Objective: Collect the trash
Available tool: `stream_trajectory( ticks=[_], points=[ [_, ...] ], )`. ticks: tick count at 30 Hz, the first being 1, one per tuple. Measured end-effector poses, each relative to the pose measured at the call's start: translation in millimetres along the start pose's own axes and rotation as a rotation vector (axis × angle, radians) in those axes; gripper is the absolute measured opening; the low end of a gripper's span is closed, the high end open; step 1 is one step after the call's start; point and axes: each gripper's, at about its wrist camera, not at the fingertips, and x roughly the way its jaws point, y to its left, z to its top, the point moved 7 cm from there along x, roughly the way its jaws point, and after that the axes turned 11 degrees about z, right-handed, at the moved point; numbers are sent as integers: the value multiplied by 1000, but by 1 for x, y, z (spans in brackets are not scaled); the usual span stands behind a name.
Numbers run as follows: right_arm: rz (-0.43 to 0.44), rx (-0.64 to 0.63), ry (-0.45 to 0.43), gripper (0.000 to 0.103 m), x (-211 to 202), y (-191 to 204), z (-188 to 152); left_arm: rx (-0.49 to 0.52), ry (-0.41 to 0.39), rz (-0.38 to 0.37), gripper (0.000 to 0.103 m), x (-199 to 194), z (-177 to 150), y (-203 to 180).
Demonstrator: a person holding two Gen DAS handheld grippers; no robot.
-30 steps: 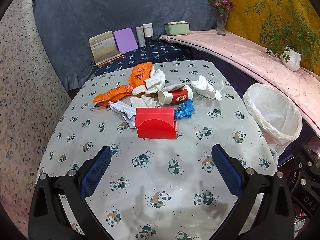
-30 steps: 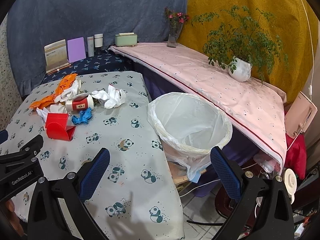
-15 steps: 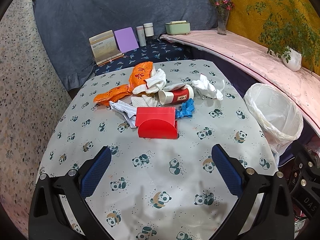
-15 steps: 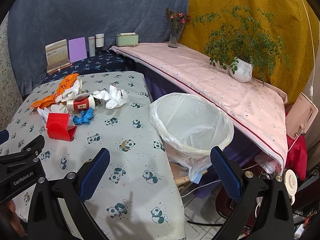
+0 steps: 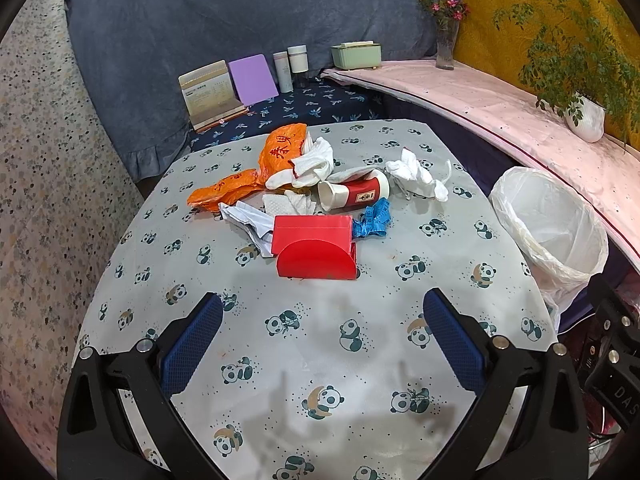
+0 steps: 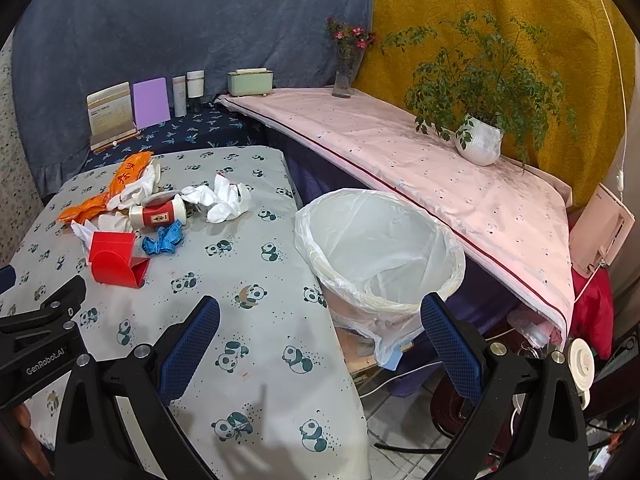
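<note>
both claws spread wide, empty: left claw point(image 5: 322, 332), right claw point(image 6: 320, 334). trash heap behind red folded cardboard box point(image 5: 314, 246); white-lined bin point(image 6: 380, 256) right of box. risk: light tissue slips mid-carry.

Blue-grey drape point(image 6: 192, 20) behind, mustard drape point(image 6: 500, 4) right; pink-clothed ledge point(image 6: 400, 136); panda-print table point(image 6: 248, 320).
</note>
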Motion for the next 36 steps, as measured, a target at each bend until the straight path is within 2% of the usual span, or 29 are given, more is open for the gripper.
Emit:
stream_trajectory(
  ticks=[16, 20, 24, 32, 36],
  points=[
    [-18, 4, -7, 96, 17, 1, 9, -2, -5, -21, 96, 16, 7, -6],
    [-9, 5, -3, 96, 30, 5, 11, -7, 4, -28, 96, 34, 5, 1],
    [8, 12, 11, 96, 46, 9, 11, -37, 57, -46, 96, 60, -1, 17],
    [32, 3, 50, 96, 85, 31, 12, -117, 122, -20, 96, 110, -4, 48],
    [43, -17, 65, 96, 103, 44, 16, -141, 142, -84, 96, 125, 3, 41]
  ],
)
